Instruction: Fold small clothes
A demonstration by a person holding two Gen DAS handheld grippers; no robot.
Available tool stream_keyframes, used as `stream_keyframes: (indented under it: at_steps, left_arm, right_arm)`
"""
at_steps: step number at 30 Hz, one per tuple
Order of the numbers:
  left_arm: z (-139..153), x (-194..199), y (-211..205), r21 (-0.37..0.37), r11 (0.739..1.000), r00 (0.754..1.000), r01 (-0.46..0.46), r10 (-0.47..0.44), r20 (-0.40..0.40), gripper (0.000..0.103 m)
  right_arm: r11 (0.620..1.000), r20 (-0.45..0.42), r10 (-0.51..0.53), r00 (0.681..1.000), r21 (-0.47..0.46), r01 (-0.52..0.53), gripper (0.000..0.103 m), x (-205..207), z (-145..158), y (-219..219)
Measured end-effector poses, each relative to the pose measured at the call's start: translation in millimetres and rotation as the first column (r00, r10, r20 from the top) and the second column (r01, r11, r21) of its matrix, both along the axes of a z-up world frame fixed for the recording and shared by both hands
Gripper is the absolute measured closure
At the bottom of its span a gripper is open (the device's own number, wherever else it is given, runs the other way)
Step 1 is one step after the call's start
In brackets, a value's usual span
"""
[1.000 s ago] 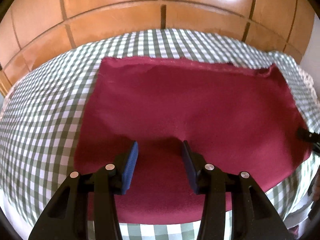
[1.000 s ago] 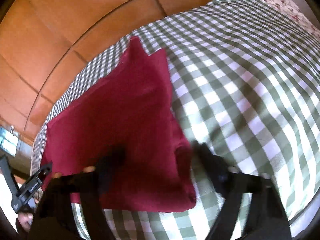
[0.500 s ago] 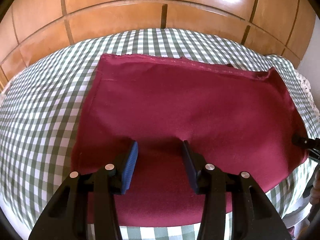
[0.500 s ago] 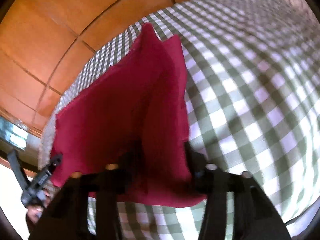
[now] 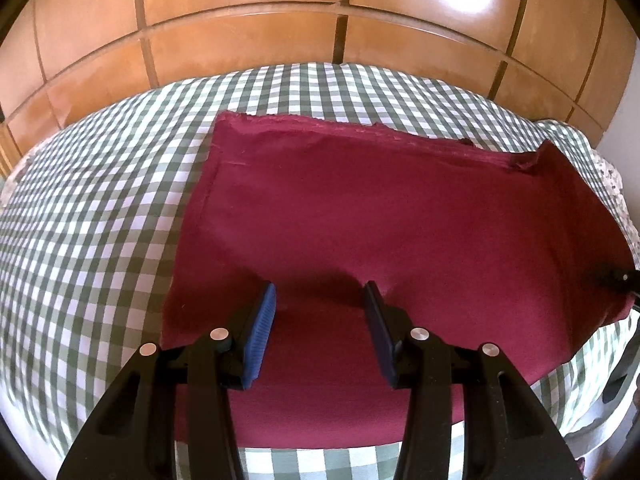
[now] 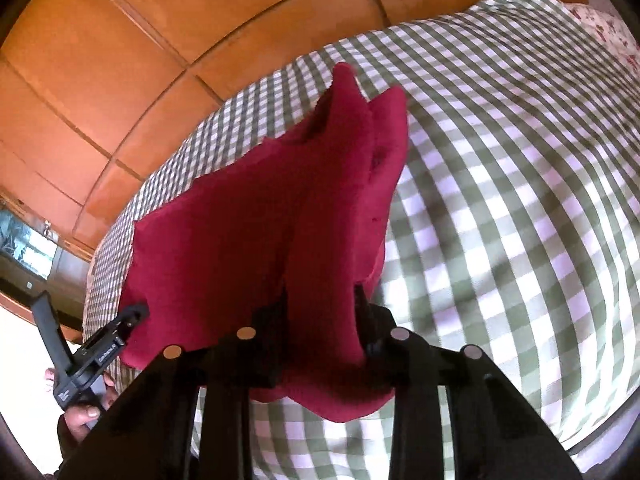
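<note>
A dark red cloth (image 5: 380, 220) lies spread on the green-and-white checked bedcover (image 5: 100, 200). My left gripper (image 5: 320, 300) is open, its blue pads just above the cloth's near part, holding nothing. In the right wrist view my right gripper (image 6: 320, 312) is shut on the near right edge of the red cloth (image 6: 248, 232) and lifts it, so the cloth rises in folds off the checked cover (image 6: 500, 220). The left gripper's body (image 6: 96, 344) shows at the cloth's far left edge, and the right gripper's tip (image 5: 612, 278) shows at the right in the left wrist view.
A wooden panelled headboard (image 5: 320, 20) stands behind the bed. A floral pillow (image 6: 600, 24) lies at the far right corner. The bed's near edge runs along the bottom of both views.
My right gripper has closed on the cloth's right edge and raised it, bunching the cloth upward. The left gripper has drawn back slightly and stays open.
</note>
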State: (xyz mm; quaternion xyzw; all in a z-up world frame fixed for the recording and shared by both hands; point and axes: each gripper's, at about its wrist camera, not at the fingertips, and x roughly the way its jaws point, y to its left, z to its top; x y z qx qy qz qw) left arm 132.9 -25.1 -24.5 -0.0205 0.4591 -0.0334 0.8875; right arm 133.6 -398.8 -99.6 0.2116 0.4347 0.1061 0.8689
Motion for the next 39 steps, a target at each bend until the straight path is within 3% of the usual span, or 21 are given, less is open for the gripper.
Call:
stream_keyframes:
  at_steps: [8, 14, 18, 20, 24, 26, 28, 31, 36, 39]
  left_arm:
    - [3.3, -3.8, 11.0, -0.050, 0.999, 1.000, -0.007, 0.006, -0.008, 0.059]
    - [13.8, -3.1, 28.4, -0.190, 0.982, 1.000, 0.002, -0.005, -0.016, 0.058]
    - [23.6, 0.5, 41.1, -0.347, 0.937, 0.998, 0.038, -0.049, -0.025, 0.058]
    - [27.5, 3.1, 42.5, -0.385, 0.922, 0.998, 0.048, -0.061, -0.023, 0.051]
    - [35.9, 9.7, 35.9, -0.455, 0.886, 0.993, 0.094, -0.115, -0.019, 0.050]
    - [39.6, 16.4, 29.2, -0.499, 0.857, 0.988, 0.127, -0.155, -0.015, 0.045]
    - [42.4, 23.8, 22.5, -0.555, 0.819, 0.982, 0.144, -0.186, -0.020, 0.032]
    - [46.0, 37.3, 6.4, -0.598, 0.781, 0.969, 0.179, -0.247, -0.032, 0.027]
    - [43.1, 63.6, -27.1, -0.599, 0.770, 0.941, 0.221, -0.330, -0.076, 0.025]
    - [42.2, 80.2, -50.8, -0.564, 0.784, 0.921, 0.259, -0.376, -0.100, 0.025]
  right_arm:
    - [0.995, 0.052, 0.102, 0.993, -0.024, -0.101, 0.079, -1.4, 17.9, 41.3]
    - [0.972, 0.077, 0.231, 0.970, -0.064, -0.227, 0.079, 3.0, 27.1, 96.0]
    - [0.955, 0.069, 0.275, 0.959, -0.137, -0.264, 0.079, 8.7, 23.6, 127.1]
    - [0.943, 0.074, 0.294, 0.953, -0.186, -0.276, 0.079, 9.5, 22.2, 142.8]
    - [0.906, 0.098, 0.335, 0.937, -0.305, -0.292, 0.079, 3.5, 19.6, 167.3]
    - [0.887, 0.113, 0.355, 0.928, -0.353, -0.296, 0.079, -0.6, 17.5, 175.1]
    - [0.874, 0.118, 0.372, 0.921, -0.379, -0.305, 0.079, -4.8, 13.3, 180.4]
    - [0.847, 0.140, 0.391, 0.909, -0.441, -0.296, 0.079, -9.8, 7.9, 189.3]
    - [0.828, 0.172, 0.416, 0.893, -0.478, -0.294, 0.079, -17.3, 2.4, 194.5]
    - [0.817, 0.199, 0.438, 0.877, -0.496, -0.296, 0.077, -21.6, 0.5, 194.8]
